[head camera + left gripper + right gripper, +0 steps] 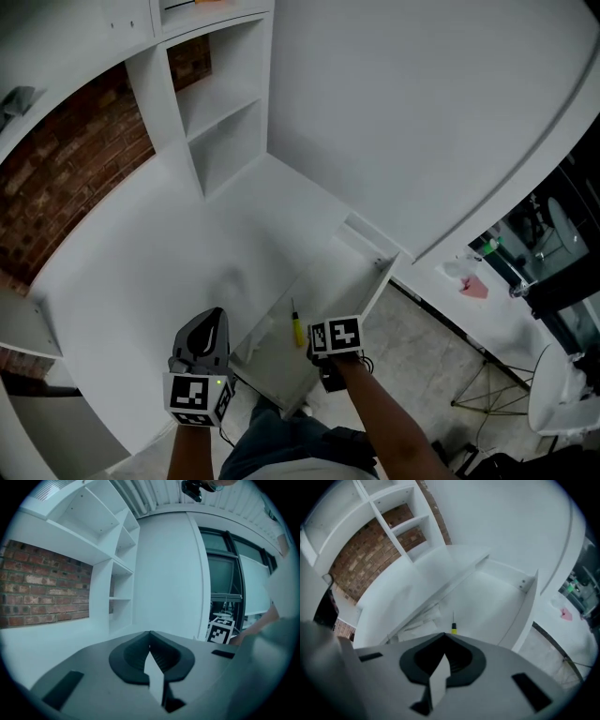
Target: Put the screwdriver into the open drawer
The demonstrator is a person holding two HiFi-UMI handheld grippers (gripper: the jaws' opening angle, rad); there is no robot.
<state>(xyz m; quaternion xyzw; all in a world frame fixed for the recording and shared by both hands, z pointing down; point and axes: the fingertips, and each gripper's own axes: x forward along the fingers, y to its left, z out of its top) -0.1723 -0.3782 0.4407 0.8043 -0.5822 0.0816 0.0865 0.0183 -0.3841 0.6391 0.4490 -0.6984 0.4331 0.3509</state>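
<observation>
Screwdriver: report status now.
Left gripper shut, empty. Right gripper shut, empty. Screwdriver lies in open drawer. Nothing in the way.

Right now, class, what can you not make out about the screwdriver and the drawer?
Screwdriver, handle end: right gripper view, hidden behind the right gripper.
Drawer, near corner: head view, covered by that gripper and the arm.
Both: left gripper view, out of frame.
Screwdriver tip type: too small in every view.

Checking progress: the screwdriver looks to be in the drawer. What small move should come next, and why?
Probably lift the right gripper clear. The screwdriver already lies in the open drawer, just beyond that gripper's shut, empty jaws.
</observation>
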